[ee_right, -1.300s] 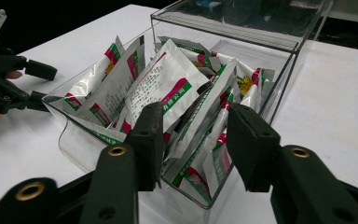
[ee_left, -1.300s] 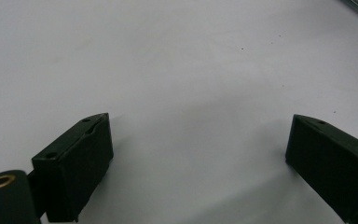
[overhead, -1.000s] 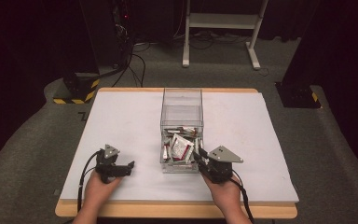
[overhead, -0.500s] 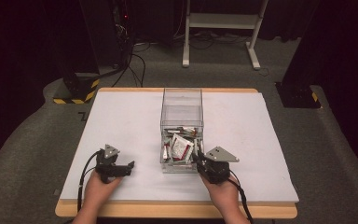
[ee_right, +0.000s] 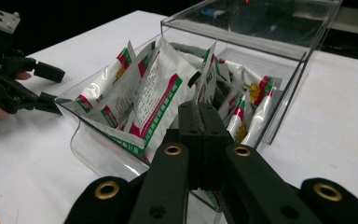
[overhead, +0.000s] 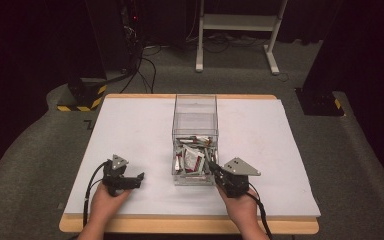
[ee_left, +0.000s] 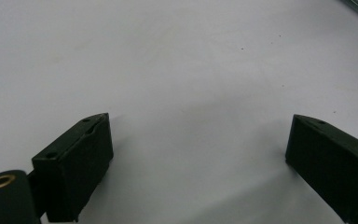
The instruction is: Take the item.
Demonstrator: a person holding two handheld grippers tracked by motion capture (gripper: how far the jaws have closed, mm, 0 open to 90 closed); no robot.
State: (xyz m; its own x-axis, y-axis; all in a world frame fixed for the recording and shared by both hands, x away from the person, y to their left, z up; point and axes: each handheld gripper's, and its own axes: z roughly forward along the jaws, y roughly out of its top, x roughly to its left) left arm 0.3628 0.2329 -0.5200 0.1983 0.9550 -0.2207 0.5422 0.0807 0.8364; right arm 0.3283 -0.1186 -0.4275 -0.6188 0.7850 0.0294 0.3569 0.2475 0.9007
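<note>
High view: white table (overhead: 290,150), largest, under everything. Clear plastic bin (overhead: 195,120) at centre, open near end heaped with red-green-white sachets (overhead: 194,159). Right gripper (overhead: 219,172) at five o'clock from the bin, tip at its near right corner; left gripper (overhead: 139,179) at seven o'clock, well apart from the bin, resting on bare table.

Right gripper view: jaws just closing, now pressed together on the edge of one sachet (ee_right: 207,79) standing upright in the bin (ee_right: 242,39).

Left gripper view: jaws wide apart, nothing between them.
</note>
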